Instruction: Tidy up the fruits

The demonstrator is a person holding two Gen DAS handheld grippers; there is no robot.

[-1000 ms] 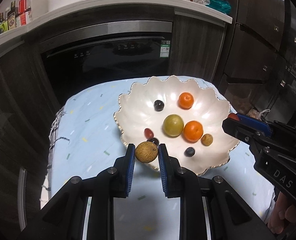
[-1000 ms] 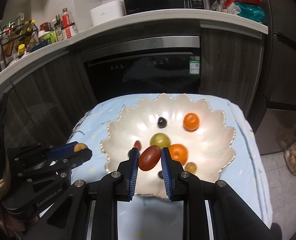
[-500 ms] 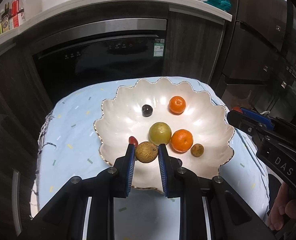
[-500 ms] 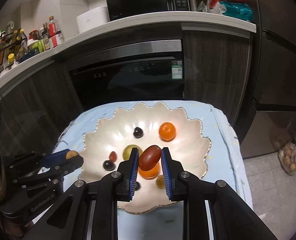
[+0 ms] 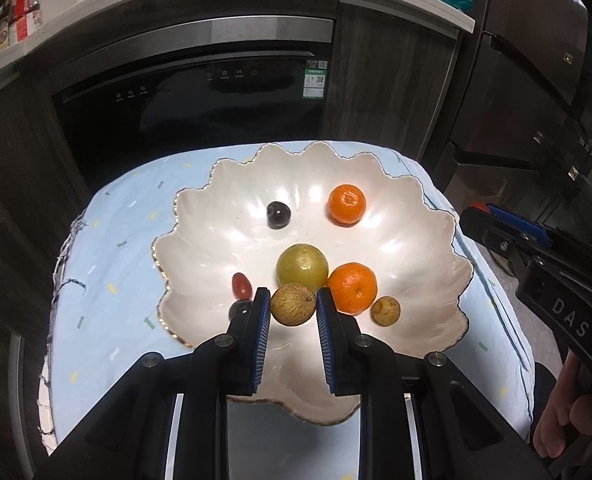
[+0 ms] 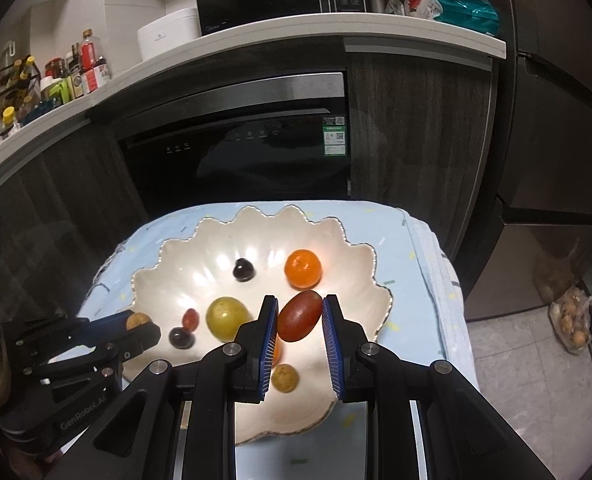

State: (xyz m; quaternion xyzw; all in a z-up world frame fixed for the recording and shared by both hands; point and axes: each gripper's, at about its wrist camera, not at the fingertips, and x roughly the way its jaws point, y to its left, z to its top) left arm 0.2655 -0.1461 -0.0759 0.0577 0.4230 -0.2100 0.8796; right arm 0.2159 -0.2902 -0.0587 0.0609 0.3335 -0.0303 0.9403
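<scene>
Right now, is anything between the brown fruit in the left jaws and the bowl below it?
Nothing visible. The brown fruit hangs over the bowl's near side; the green fruit and orange lie just beyond.

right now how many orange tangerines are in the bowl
2. One tangerine lies toward the bowl's far right side; the other lies nearer, touching the green fruit. None seems hidden.

Left gripper (image 5: pixel 292 307), clamped on round tan-brown rough-skinned fruit (image 5: pixel 292 304), advanced from near rim of scalloped pearl-white ceramic bowl (image 5: pixel 435 248) to above bowl's near half, beside yellow-green round fruit (image 5: pixel 302 266). Right gripper (image 6: pixel 298 317), clamped on dark red oval fruit (image 6: pixel 299 315), shifted rightward across bowl, ending just below far orange mandarin (image 6: pixel 302 267).
</scene>
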